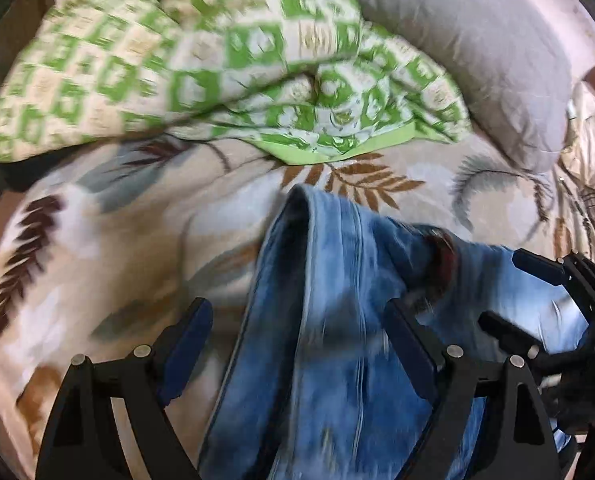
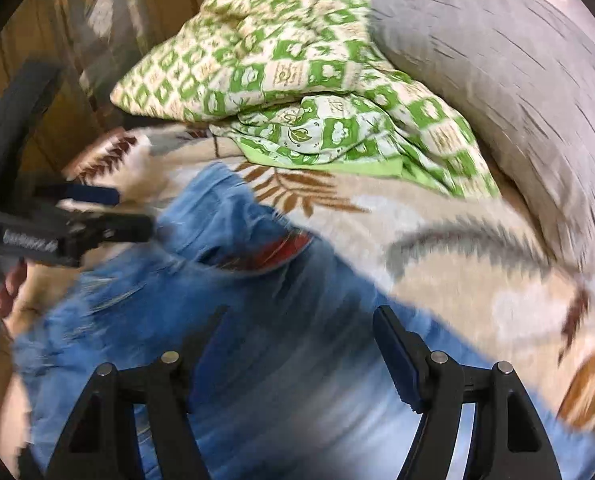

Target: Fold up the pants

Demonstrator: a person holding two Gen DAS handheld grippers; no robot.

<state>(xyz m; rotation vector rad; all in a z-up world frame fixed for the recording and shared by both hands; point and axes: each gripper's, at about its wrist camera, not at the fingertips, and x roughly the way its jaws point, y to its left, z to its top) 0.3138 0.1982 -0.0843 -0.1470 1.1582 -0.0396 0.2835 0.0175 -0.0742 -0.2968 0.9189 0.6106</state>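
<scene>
Blue denim pants (image 1: 337, 320) lie bunched on a leaf-patterned bedspread (image 1: 117, 248), with a red patch (image 1: 441, 256) near the waist. My left gripper (image 1: 297, 312) is open, its jaws wide apart over a raised fold of the denim. My right gripper (image 2: 299, 320) is open above the pants (image 2: 237, 300). The right gripper also shows in the left wrist view (image 1: 505, 292) at the right edge, open over the denim. The left gripper shows in the right wrist view (image 2: 133, 210) at the left, open at the pants' edge. Both views are blurred.
A green-and-white checked quilt (image 2: 281, 80) lies heaped at the back of the bed. A grey pillow (image 2: 497, 72) lies at the back right. Wooden furniture (image 2: 57, 80) stands at the far left.
</scene>
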